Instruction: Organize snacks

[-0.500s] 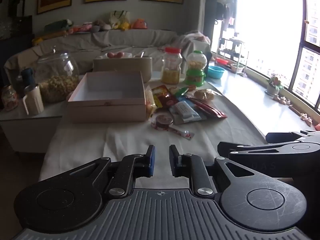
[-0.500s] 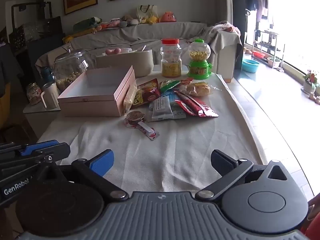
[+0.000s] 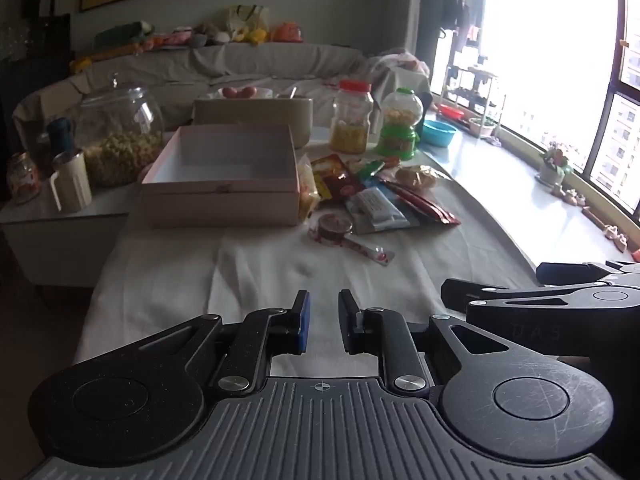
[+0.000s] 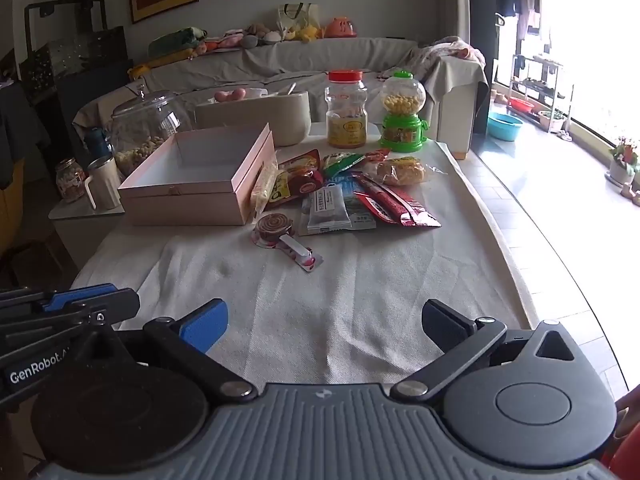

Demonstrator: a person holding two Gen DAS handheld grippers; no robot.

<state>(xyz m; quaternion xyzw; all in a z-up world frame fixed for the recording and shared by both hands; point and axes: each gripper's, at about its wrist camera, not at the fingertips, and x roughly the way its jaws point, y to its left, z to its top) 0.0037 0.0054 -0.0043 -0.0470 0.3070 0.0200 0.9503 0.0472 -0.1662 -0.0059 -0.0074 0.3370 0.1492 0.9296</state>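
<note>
Start of task: snacks (image 4: 340, 196) lie loose beside the empty box (image 4: 200, 176) on the table (image 4: 360, 300). Left tongs (image 3: 323, 322) nearly closed, empty; right tongs (image 4: 324, 324) wide open, empty. Next step likely calls for reaching forward to the lollipop (image 4: 276, 228).

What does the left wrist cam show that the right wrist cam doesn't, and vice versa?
Left wrist only: the left gripper from behind, fingers nearly together with nothing between them, and the bright window with buildings outside.

Right wrist only: the right gripper from behind, fingers spread wide and empty, plus the GenRobot lettering on the left gripper's side.

Both: the empty pink box, the snack packets, the lollipop, the red-lidded jar and the green candy dispenser on the cloth-covered table.
</note>
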